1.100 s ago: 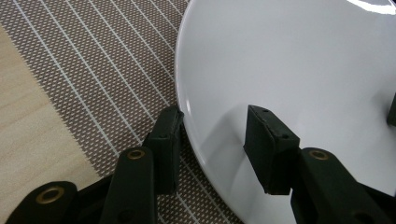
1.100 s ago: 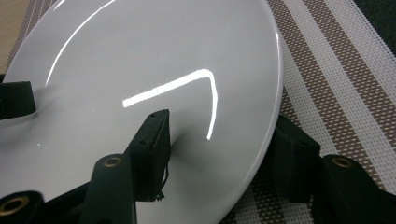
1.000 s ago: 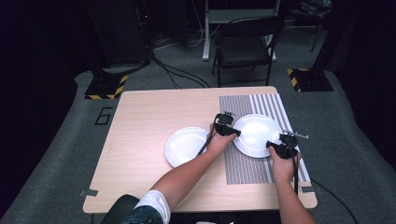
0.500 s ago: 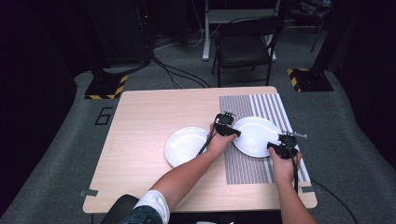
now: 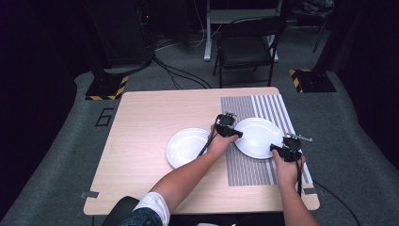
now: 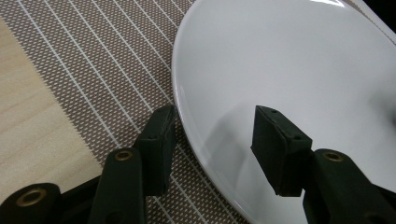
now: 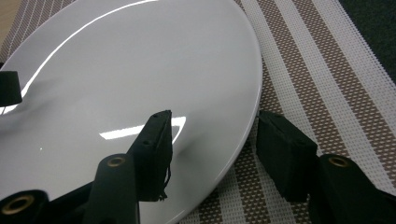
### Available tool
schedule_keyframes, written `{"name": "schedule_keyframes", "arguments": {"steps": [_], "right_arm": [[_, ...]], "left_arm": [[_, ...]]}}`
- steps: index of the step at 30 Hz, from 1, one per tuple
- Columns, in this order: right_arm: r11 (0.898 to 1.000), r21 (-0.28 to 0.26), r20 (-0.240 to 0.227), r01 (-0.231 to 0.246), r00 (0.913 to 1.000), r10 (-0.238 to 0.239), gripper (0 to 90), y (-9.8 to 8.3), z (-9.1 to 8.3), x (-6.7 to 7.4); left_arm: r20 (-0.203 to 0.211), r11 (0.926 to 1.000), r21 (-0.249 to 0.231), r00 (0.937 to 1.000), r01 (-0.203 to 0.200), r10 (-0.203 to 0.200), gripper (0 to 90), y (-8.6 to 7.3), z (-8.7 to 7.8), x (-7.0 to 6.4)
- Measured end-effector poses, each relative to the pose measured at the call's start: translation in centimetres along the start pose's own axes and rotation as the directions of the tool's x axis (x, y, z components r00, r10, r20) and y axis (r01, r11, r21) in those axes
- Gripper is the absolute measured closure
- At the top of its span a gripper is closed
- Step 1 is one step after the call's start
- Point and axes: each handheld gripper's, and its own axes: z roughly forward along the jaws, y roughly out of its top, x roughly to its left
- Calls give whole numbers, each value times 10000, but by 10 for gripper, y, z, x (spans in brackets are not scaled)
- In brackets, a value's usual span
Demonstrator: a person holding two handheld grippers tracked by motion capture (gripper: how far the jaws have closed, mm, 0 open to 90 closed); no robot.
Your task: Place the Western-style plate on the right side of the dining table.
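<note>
The high view looks forward and down from above the person's side, far enough back to take in the whole counter (image 5: 155,136), the floor around it and a chair (image 5: 247,44) at the upper middle of the frame. The left gripper view sits very close behind its own claw (image 6: 215,140), looking steeply down along the jaws at the edge of a white plate (image 6: 299,70) and the striped mat (image 6: 102,70). The right gripper view rides just behind its claw (image 7: 212,149), equally close, facing the opposite edge. All three views share that plate (image 5: 256,136) (image 7: 116,79) and mat.
</note>
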Motion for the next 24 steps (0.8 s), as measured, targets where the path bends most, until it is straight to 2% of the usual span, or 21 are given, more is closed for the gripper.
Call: {"name": "schedule_keyframes", "arguments": {"steps": [5, 10, 11, 16, 22, 24], "right_arm": [[9996, -225, -122, 195, 9997, -197, 457, -1, -9, 1], [9988, -444, -286, 196, 9994, -209, 459, -2, -15, 0], [9987, -467, -303, 204, 9993, -218, 460, -2, -17, 1], [9958, -683, -390, 617, 9972, -645, 463, -3, -22, 4], [9941, -778, -554, 752, 9953, -796, 463, -6, -31, 7], [9924, -800, -553, 940, 9936, -986, 463, -7, -36, 8]], "left_arm": [[68, 9999, -125, 10000, -45, 46, 495, 0, -7, 2], [41, 9996, -266, 10000, -6, 7, 495, 0, -15, 4], [28, 9996, -274, 9999, -100, 101, 495, 1, -16, 4], [-61, 9989, -441, 9998, -178, 176, 494, 0, -24, 5], [-80, 9981, -531, 9995, -309, 305, 491, -2, -36, 8], [-40, 9977, -592, 9994, -332, 331, 490, -3, -40, 9]]}}
